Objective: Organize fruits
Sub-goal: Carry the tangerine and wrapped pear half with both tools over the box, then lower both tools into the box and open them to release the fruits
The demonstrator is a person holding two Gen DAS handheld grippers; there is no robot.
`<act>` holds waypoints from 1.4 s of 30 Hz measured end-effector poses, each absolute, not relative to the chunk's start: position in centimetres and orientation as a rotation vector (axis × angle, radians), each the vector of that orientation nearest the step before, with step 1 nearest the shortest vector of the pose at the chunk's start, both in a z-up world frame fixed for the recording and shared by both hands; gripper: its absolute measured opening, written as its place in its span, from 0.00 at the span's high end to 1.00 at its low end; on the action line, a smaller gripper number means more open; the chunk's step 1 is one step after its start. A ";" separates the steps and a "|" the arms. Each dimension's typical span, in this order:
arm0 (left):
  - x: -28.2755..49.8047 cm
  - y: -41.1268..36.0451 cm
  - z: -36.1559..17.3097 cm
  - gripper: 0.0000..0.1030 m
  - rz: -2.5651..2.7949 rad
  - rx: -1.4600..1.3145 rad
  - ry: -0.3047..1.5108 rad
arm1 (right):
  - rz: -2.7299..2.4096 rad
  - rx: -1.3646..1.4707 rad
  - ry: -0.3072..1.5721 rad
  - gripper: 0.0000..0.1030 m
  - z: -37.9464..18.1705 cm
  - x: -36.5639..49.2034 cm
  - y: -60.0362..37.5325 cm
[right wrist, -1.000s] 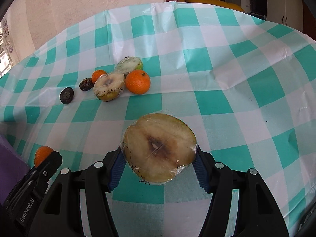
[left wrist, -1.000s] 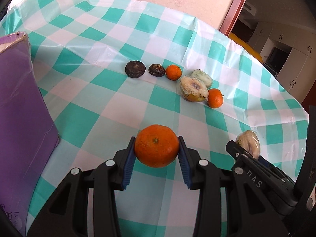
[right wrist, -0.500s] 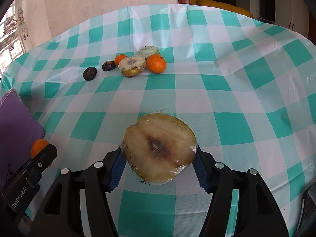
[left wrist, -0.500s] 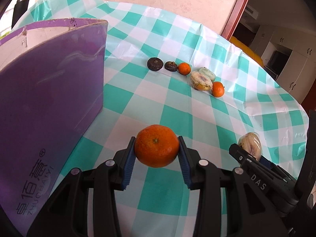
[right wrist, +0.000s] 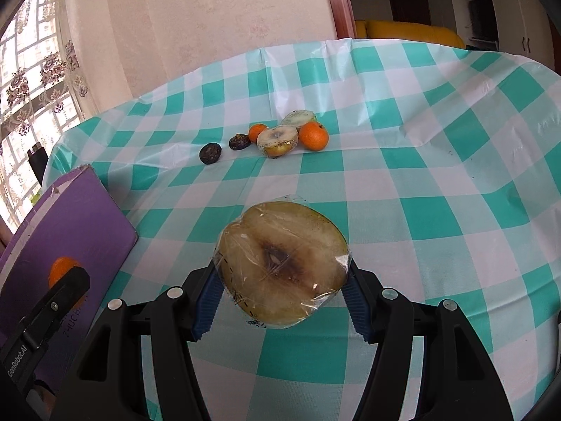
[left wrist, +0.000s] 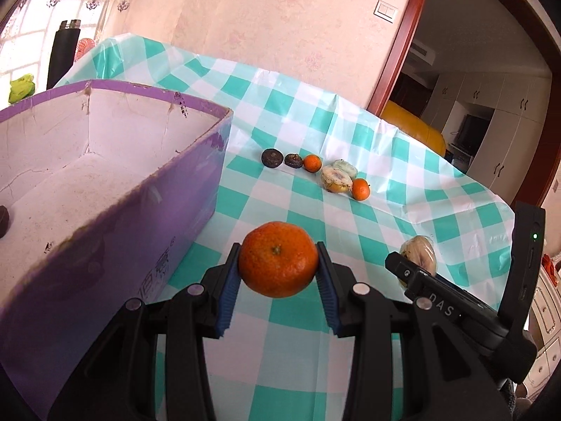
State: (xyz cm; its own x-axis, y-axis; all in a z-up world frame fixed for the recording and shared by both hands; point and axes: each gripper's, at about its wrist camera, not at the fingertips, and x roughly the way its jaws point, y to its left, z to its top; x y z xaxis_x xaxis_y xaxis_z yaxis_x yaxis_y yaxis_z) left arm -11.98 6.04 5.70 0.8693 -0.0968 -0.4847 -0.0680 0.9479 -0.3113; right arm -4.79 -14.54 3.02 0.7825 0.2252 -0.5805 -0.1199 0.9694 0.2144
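Tangerine (left wrist: 278, 259) clamped in my left tongs (left wrist: 278, 282), wrapped apple half (right wrist: 282, 268) clamped in my right tongs (right wrist: 280, 298), both clear of the table (right wrist: 438, 175). I judge this the carry step. Purple box (left wrist: 115, 207) sits open just left of my left tongs; next I need both over its rim before letting go. Loose fruit pile (left wrist: 315, 172) waits far ahead.

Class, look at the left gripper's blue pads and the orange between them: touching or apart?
Touching. In the left wrist view both blue pads of the left gripper press against the sides of the orange, which hangs clear above the tablecloth.
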 end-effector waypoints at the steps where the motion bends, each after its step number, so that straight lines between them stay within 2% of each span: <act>1: -12.7 6.2 6.4 0.60 -0.014 -0.319 0.496 | 0.193 0.169 0.633 0.41 3.2 -5.1 -14.3; 10: -18.5 6.8 11.0 0.60 0.017 -0.218 0.321 | 0.328 0.187 0.511 0.41 5.5 -7.8 -11.7; 21: -20.6 12.6 14.8 0.60 0.186 -0.226 0.314 | 0.513 0.121 0.443 0.41 9.2 -11.3 -6.0; 29: -20.1 18.5 15.5 0.60 0.314 -0.192 0.396 | 0.603 0.049 0.413 0.41 11.2 -13.1 -2.6; 36: -19.2 23.1 13.5 0.60 0.390 -0.194 0.543 | 0.668 0.038 0.437 0.41 12.7 -12.9 0.4; 42: -18.3 24.3 12.0 0.60 0.429 -0.104 0.650 | 0.713 -0.080 0.474 0.41 13.2 -12.9 5.1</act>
State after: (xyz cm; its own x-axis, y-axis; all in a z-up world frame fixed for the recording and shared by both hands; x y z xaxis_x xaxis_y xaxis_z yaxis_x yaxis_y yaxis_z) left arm -18.34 24.31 12.03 0.7123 0.3541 -0.6060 -0.4185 0.9074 0.0383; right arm -12.88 5.06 13.25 0.6555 0.6104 -0.4447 -0.6459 0.7583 0.0888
